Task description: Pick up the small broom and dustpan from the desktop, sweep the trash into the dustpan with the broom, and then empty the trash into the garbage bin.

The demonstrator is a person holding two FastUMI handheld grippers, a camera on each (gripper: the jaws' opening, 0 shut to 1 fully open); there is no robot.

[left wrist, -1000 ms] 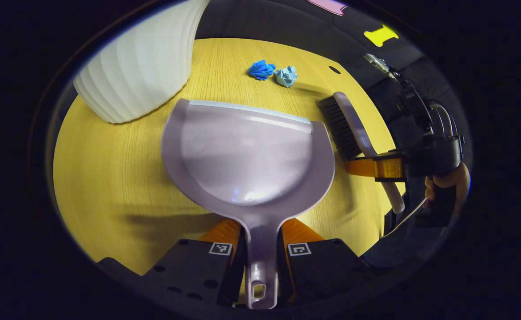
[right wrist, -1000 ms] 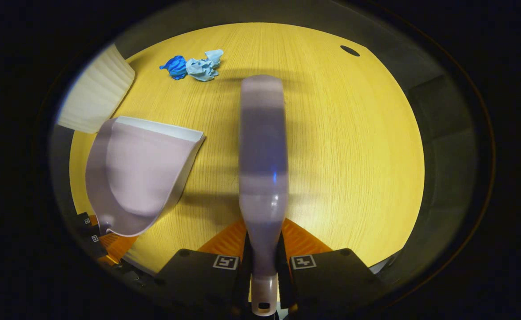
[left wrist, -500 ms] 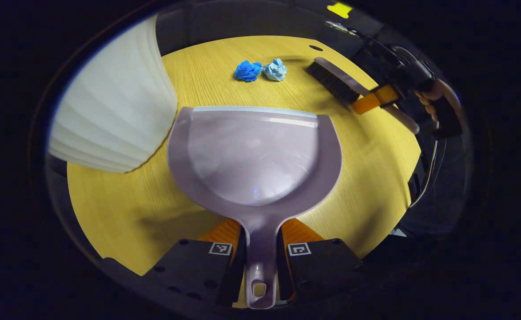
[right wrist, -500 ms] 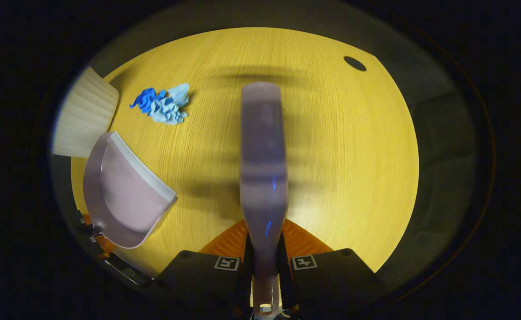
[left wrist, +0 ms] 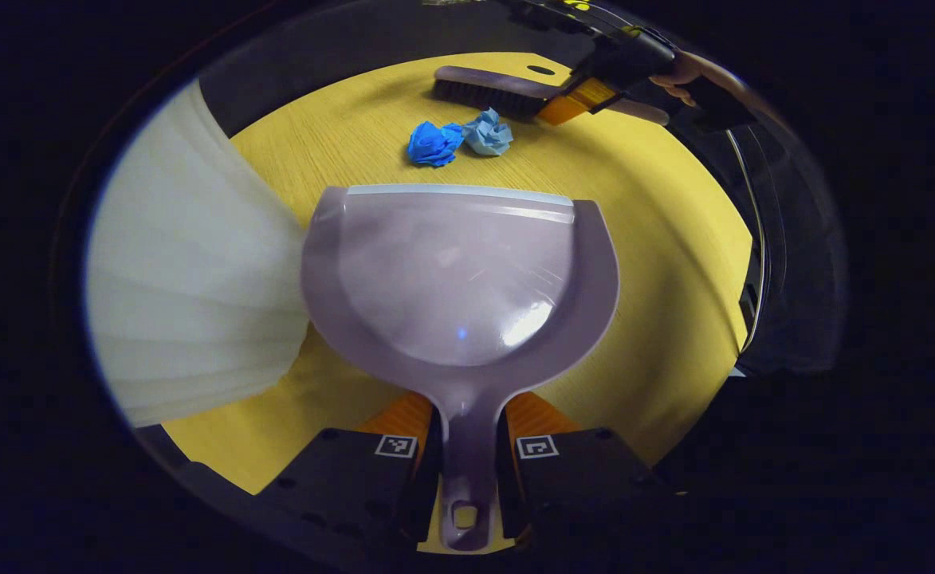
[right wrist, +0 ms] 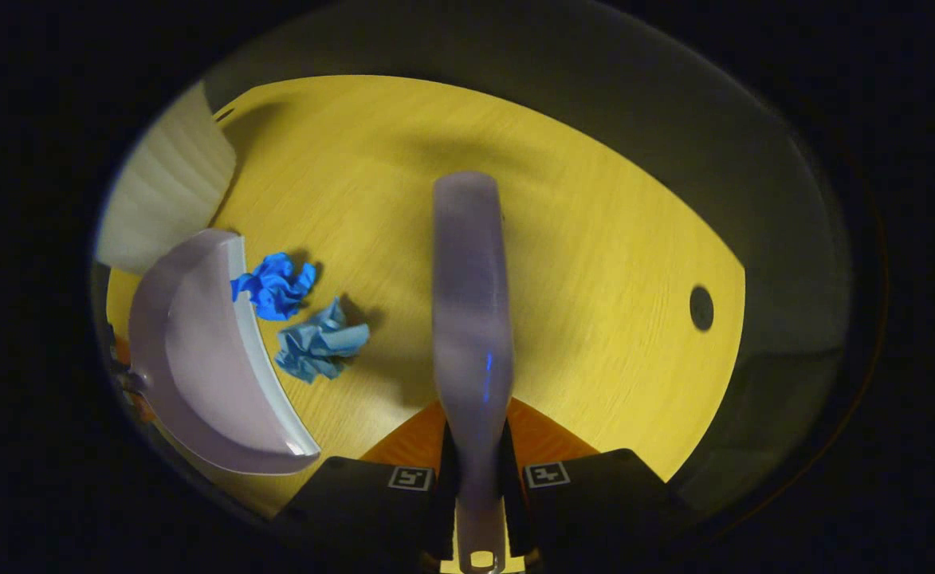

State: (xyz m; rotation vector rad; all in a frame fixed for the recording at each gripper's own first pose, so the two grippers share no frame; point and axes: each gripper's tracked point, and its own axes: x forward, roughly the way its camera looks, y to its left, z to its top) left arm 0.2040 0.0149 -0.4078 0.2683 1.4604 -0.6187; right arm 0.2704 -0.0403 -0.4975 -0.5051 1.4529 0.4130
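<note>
My left gripper (left wrist: 467, 446) is shut on the handle of the lilac dustpan (left wrist: 455, 271), whose pale front lip faces two crumpled paper balls, a dark blue one (left wrist: 432, 144) and a light blue one (left wrist: 488, 133). Behind them the small broom (left wrist: 507, 89) lies low over the wooden desktop (left wrist: 658, 239), bristles down, held by the right gripper (left wrist: 575, 102) and a hand. In the right gripper view my right gripper (right wrist: 475, 478) is shut on the broom handle (right wrist: 471, 319). There the dustpan (right wrist: 196, 359) stands at the left, with the dark blue ball (right wrist: 274, 285) and light blue ball (right wrist: 320, 348) at its lip.
A white ribbed garbage bin (left wrist: 188, 279) stands close to the left of the dustpan, also at the upper left (right wrist: 168, 187) of the right gripper view. A small dark hole (right wrist: 701, 308) marks the desktop. The table's edge runs to the right of the dustpan.
The right gripper has swung the broom round to the far side of the paper balls. The dustpan has moved closer to the balls and the bin.
</note>
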